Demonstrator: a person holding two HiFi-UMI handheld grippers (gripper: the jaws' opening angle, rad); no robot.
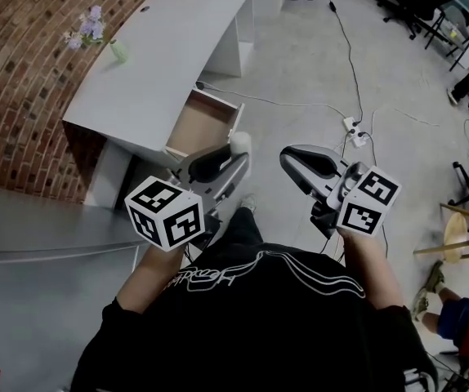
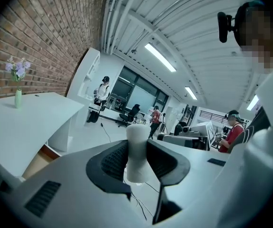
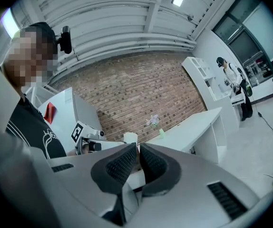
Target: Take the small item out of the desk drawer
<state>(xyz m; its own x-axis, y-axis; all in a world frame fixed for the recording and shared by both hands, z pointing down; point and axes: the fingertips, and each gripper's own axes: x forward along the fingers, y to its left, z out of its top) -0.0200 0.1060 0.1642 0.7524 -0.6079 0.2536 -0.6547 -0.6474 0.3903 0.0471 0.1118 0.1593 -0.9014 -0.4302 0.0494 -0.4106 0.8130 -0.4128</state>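
Retrieval looks done: left gripper [image 2: 137, 164] grips the small white item [image 1: 239, 144] upright between its pads, pointing nearly level. Right gripper [image 3: 138, 161] sits level beside it, jaws closed on nothing. Beyond, the drawer [image 1: 203, 122] of the desk [image 1: 177, 47] stands open. Next move, I judge: set the item down.
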